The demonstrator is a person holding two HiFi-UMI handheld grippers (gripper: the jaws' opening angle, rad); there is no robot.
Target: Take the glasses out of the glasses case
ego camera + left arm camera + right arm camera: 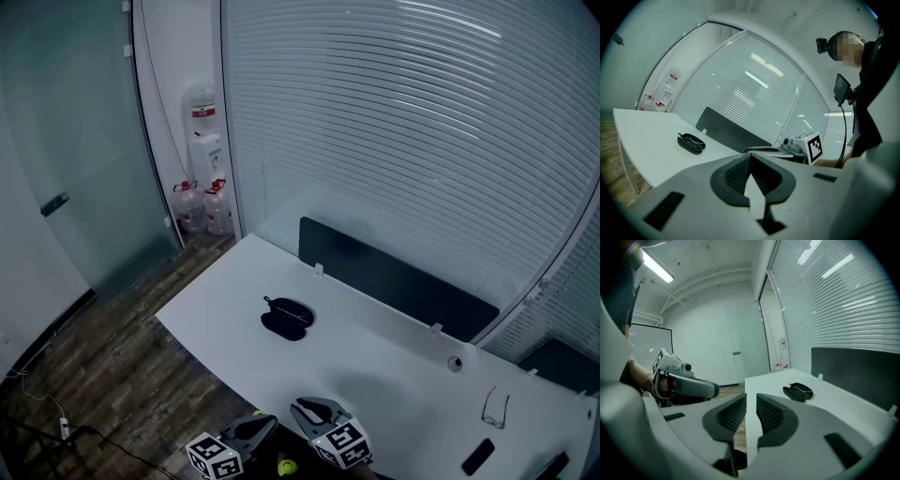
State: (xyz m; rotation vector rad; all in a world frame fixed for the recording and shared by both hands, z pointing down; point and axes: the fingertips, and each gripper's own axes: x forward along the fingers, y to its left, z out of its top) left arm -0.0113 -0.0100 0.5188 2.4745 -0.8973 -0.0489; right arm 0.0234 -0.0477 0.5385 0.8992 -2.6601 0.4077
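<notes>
1. The white bench is mostly bare, with open room all round the case. Its near edge drops to the wood floor, and a dark screen lines the far edge.
2. The left hand-held gripper hovers by the near edge, jaw tips pressed together with nothing between them.
3. The right hand-held gripper is just beside it, jaws a narrow slit apart, empty and touching nothing.
4. The glasses case lies open towards the bench's left end, well apart from both. The glasses are inside it.
5. A second pair lies loose near the right end.
</notes>
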